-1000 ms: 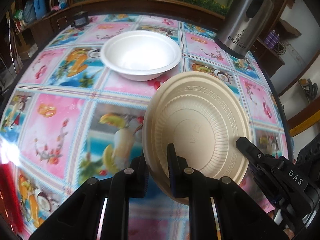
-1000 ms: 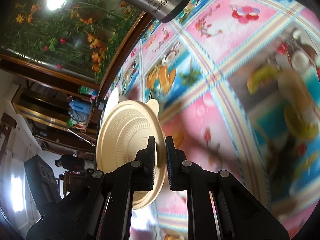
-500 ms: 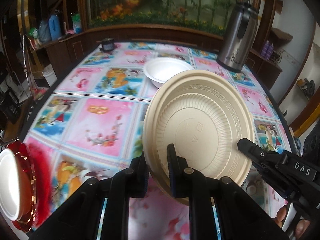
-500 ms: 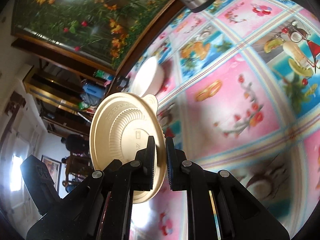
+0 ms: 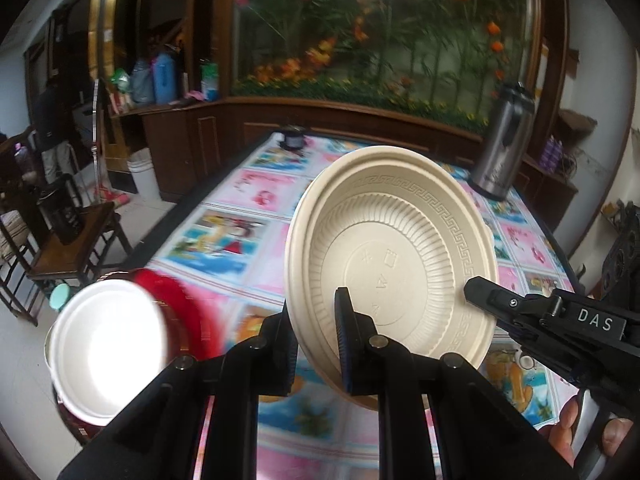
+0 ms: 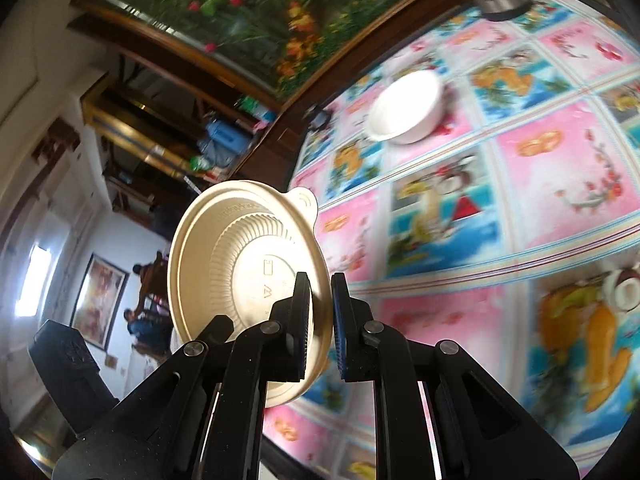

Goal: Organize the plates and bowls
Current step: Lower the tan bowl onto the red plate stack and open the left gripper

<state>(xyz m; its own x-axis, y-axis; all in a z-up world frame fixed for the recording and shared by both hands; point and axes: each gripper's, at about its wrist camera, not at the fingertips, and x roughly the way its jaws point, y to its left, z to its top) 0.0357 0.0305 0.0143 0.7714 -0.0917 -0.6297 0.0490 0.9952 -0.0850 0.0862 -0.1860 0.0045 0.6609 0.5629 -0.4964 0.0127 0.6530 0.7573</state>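
A lived-in home dining room.
A tabletop [image 5: 240, 236] under a fruit-print cloth, wooden chairs [image 5: 60, 240], dark cabinets [image 5: 208, 148], a large planted aquarium [image 5: 380, 32], a steel thermos [image 5: 502, 148] and a framed picture [image 6: 98, 300] on the wall.

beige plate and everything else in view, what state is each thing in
beige plate: held on edge, off the table
left gripper: shut on the plate's rim
right gripper: shut on the plate's rim
white bowl: upright on the tablecloth, looks empty
steel thermos: standing upright

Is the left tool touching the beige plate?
Touching. The left wrist view shows the left tool closed on the beige plate, its rim pinched between both fingers.
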